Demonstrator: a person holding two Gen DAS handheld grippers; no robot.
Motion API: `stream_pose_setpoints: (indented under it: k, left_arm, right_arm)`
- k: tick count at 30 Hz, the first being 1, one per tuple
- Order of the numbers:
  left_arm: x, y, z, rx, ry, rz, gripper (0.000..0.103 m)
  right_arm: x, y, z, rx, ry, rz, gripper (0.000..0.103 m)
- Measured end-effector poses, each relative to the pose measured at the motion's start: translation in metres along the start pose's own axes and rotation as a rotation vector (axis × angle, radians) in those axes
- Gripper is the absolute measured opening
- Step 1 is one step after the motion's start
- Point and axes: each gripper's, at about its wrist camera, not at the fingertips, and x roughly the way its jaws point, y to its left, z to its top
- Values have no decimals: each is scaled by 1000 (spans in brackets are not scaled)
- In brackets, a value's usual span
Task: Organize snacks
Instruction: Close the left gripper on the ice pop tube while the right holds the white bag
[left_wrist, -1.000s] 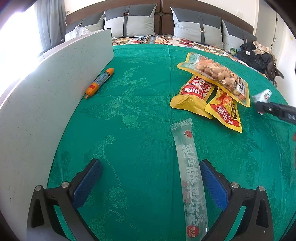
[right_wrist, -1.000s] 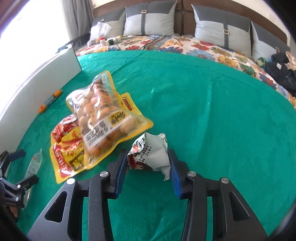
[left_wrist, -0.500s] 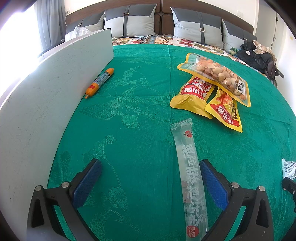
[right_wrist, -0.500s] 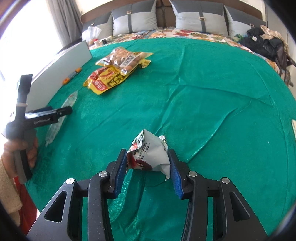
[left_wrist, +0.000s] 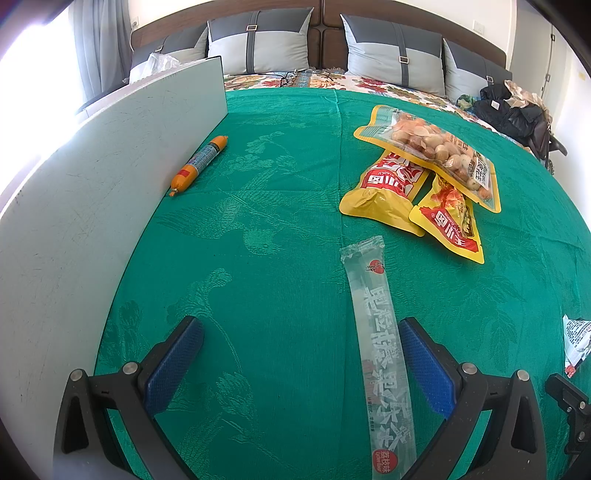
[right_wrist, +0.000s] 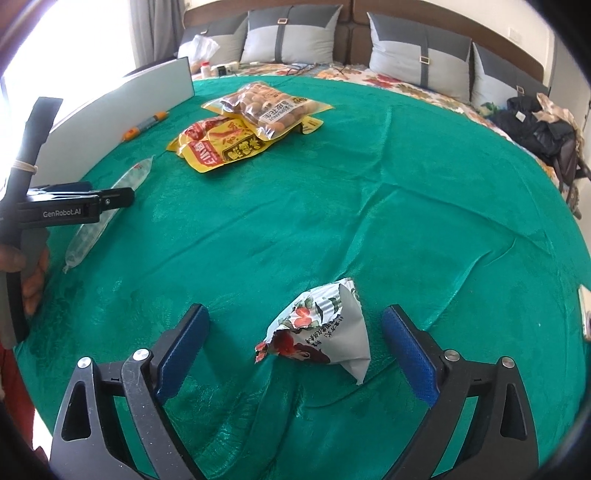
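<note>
My right gripper (right_wrist: 295, 343) is open, and a small white snack packet (right_wrist: 325, 332) lies on the green cloth between its fingers, untouched. The packet's edge shows in the left wrist view (left_wrist: 575, 341). My left gripper (left_wrist: 301, 356) is open and empty over the cloth; a long clear jelly stick (left_wrist: 380, 343) lies by its right finger. That gripper also shows in the right wrist view (right_wrist: 74, 205). A pile of a peanut bag (left_wrist: 432, 147) and two yellow packets (left_wrist: 391, 188) lies farther back. An orange sausage stick (left_wrist: 199, 164) lies by the white board.
A white board (left_wrist: 92, 192) stands upright along the left edge of the green cloth (left_wrist: 280, 221). Pillows (left_wrist: 266, 44) and a floral bedspread are behind. A black bag (right_wrist: 535, 125) sits at the far right.
My right gripper carried the white packet away from the snack pile to the near side of the cloth, then opened and let it go. My left gripper has not moved.
</note>
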Motion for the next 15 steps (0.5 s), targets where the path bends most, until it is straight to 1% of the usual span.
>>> stream_pose_setpoints:
  k: [15]
  left_arm:
    - [0, 0, 0, 2, 0, 3, 103]
  right_arm:
    - [1, 1, 1, 0, 1, 1, 99]
